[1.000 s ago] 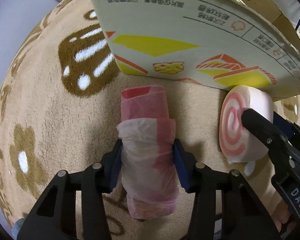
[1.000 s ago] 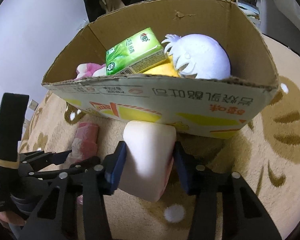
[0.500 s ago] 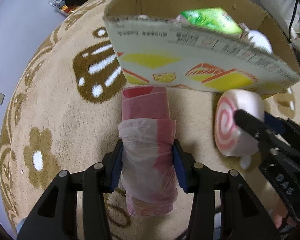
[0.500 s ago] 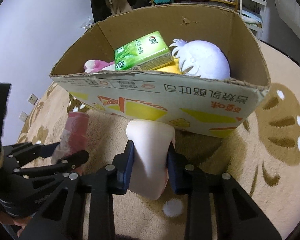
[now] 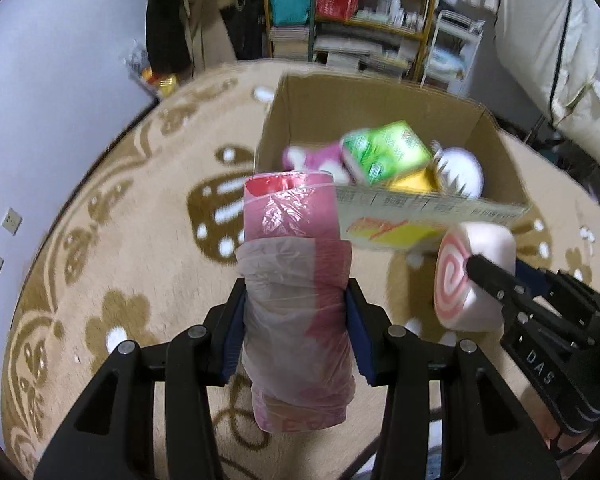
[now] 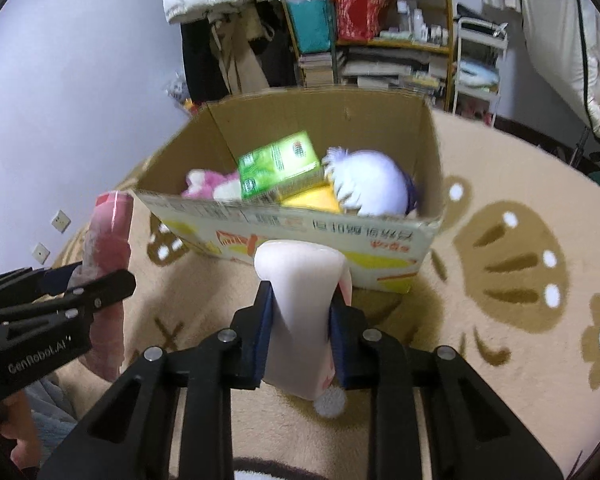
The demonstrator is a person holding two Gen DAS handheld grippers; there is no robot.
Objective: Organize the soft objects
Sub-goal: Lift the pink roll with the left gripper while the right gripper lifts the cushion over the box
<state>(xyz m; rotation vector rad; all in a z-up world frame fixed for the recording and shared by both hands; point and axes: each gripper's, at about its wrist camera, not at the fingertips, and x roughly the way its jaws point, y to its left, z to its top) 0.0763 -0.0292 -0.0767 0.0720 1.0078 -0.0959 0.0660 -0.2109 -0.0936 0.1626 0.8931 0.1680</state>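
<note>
My left gripper point(image 5: 296, 332) is shut on a pink roll wrapped in clear plastic point(image 5: 294, 280), held in the air in front of the cardboard box point(image 5: 300, 108). My right gripper point(image 6: 300, 328) is shut on a soft pink-and-white swirl roll point(image 6: 300, 300), also lifted in front of the box point(image 6: 428, 152). The swirl roll shows in the left wrist view point(image 5: 472, 276), and the pink roll in the right wrist view point(image 6: 108, 280). The box holds a green pack point(image 6: 278, 164), a white-purple plush point(image 6: 372, 188), a pink plush point(image 6: 208, 182) and a yellow item point(image 6: 312, 200).
A beige rug with brown patterns point(image 6: 512, 264) covers the floor. A lilac wall point(image 5: 60, 60) stands at the left. Cluttered shelves point(image 6: 380, 20) and hanging clothes point(image 6: 220, 40) stand behind the box. White fabric point(image 5: 560, 40) hangs at the right.
Both grippers have risen from the rug with their objects. The views now look over the box's near wall into it, and the room behind has come into view.
</note>
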